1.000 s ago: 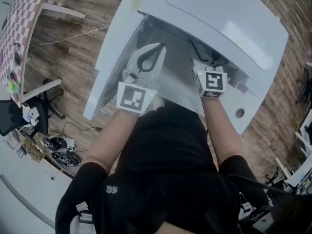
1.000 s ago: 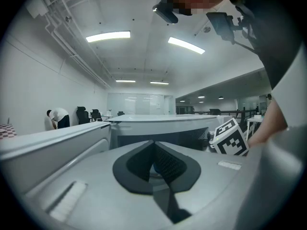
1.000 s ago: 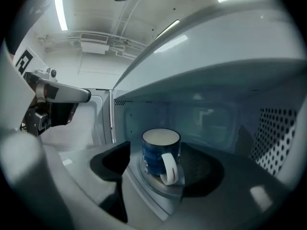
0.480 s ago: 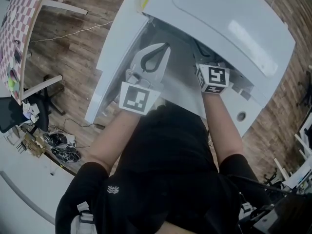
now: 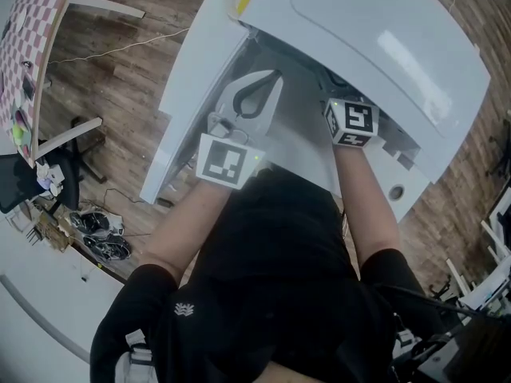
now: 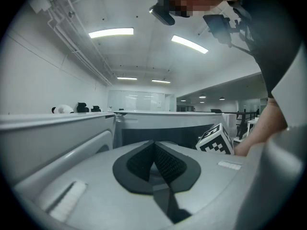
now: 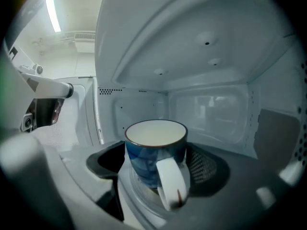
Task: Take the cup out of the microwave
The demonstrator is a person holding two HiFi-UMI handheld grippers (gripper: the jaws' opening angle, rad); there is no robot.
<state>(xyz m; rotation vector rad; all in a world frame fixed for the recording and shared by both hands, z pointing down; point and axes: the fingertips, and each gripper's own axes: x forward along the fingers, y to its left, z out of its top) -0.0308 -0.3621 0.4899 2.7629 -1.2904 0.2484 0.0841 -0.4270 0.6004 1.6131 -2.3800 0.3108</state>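
Jaws of the right gripper (image 7: 157, 169) stand wide, having just been opening, one on each side of the single cup (image 7: 149, 157), with a gap showing at the left jaw. Jaws of the left gripper (image 6: 154, 157) are pressed together on nothing, outside the one microwave (image 7: 211, 85). The cup stands upright on the glass turntable (image 7: 136, 202) between the right jaws, mouth up, its white handle (image 7: 169, 183) pointing back toward that gripper. The cavity walls stand clear on both sides and behind, the ceiling well above the rim. The door (image 5: 188, 86) hangs open to the left of both grippers.
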